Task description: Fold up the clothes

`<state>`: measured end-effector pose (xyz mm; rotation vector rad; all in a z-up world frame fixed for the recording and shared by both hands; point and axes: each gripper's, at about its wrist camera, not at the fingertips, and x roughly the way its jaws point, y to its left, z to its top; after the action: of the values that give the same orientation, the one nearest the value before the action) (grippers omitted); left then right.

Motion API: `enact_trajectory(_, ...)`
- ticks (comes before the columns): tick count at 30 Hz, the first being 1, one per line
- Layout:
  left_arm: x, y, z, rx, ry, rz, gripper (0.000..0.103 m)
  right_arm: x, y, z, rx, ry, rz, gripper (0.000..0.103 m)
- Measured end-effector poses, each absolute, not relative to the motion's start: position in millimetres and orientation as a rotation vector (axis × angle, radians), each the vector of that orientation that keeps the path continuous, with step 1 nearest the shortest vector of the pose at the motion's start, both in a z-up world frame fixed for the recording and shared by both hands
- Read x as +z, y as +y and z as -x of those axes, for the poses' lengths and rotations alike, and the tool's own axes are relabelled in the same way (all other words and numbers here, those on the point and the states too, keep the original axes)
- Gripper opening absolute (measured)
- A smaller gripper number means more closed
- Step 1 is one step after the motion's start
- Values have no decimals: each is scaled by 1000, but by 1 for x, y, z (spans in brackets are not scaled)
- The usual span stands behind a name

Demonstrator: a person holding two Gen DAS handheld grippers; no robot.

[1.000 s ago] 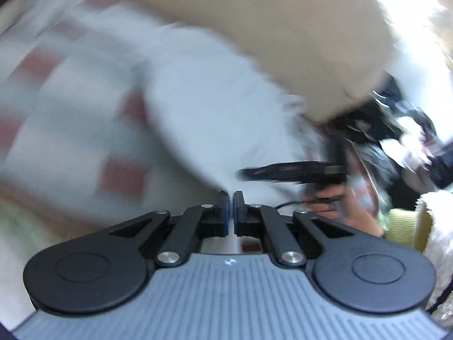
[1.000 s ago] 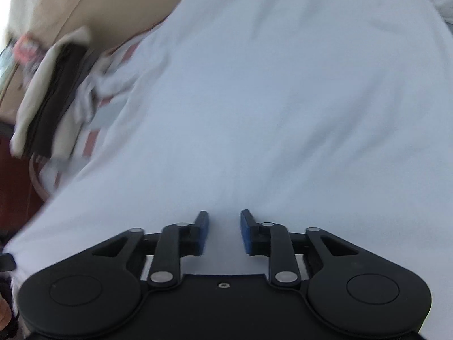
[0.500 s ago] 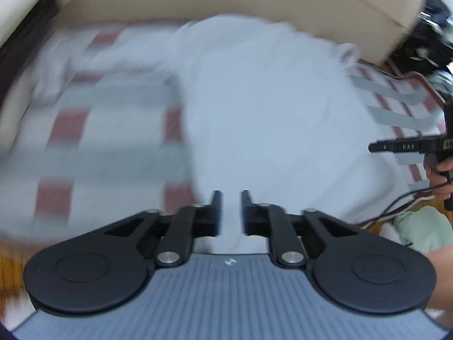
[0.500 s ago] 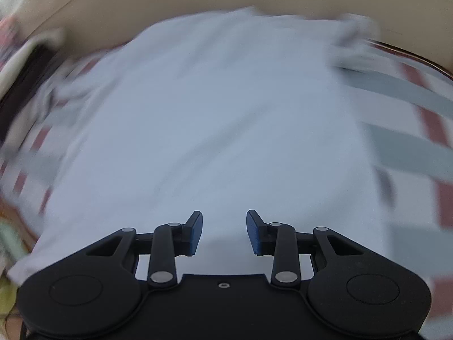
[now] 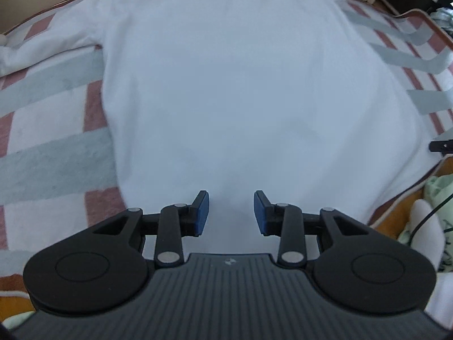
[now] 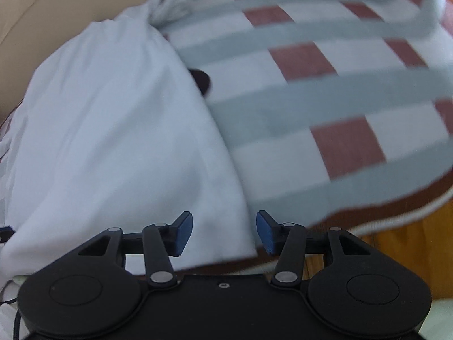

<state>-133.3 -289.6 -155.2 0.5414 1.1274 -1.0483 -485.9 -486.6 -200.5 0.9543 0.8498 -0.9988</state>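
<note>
Where white shirt (image 5: 240, 85) meets checked blanket (image 6: 325, 90), left gripper (image 5: 231, 212) and right gripper (image 6: 224, 233) agape, empty

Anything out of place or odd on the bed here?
A small dark object pokes out from under the white shirt's right edge on the checked blanket; too blurred to identify. One sleeve is bunched. Both tongs hang open.
</note>
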Motion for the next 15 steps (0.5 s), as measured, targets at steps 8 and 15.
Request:
enact_trajectory(8,-154,-280,134,-845,1104,-629,45,-201,-480,468,-936,865,-808,30)
enact_trajectory(15,-124,-224,123,-667,1181,-433,52,-181,-473,469,-892,850,-671,6)
